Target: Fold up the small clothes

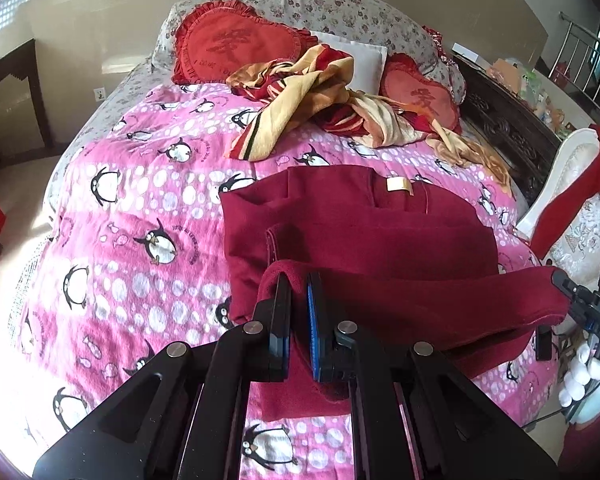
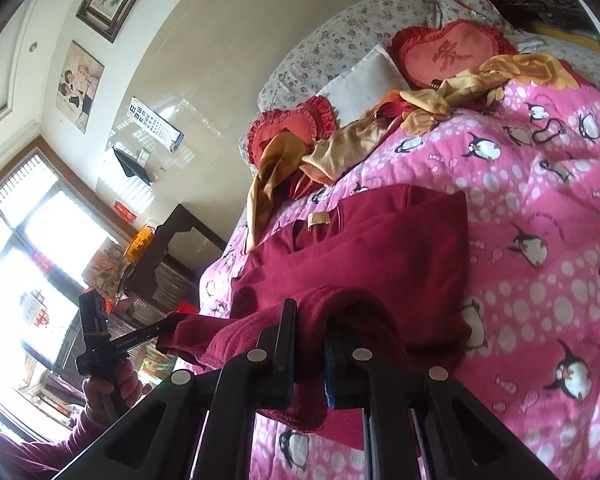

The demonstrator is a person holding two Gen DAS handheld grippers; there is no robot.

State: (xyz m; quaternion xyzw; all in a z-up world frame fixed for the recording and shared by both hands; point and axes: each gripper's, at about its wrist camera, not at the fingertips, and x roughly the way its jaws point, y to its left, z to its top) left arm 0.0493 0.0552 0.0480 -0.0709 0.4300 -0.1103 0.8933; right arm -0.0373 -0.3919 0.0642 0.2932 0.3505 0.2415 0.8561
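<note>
A dark red garment (image 1: pixel 360 216) with a small cream label (image 1: pixel 398 185) lies on the pink penguin bedspread (image 1: pixel 132 208). Its near edge is lifted off the bed, stretched between both grippers. My left gripper (image 1: pixel 299 280) is shut on the left corner of that edge, cloth pinched between the black and blue pads. My right gripper (image 1: pixel 558 280) shows at the right border of the left wrist view, shut on the other corner. In the right wrist view the right gripper (image 2: pixel 310 308) pinches the garment (image 2: pixel 380 240), and the left gripper (image 2: pixel 172 322) holds the far corner, gripped by a hand (image 2: pixel 112 392).
A crumpled yellow and red blanket (image 1: pixel 300 96) lies behind the garment, with red heart cushions (image 1: pixel 232 48) and floral pillows (image 1: pixel 340 8) at the head of the bed. A carved dark bed frame (image 1: pixel 504 124) and a white chair (image 1: pixel 572 184) with red cloth stand on the right.
</note>
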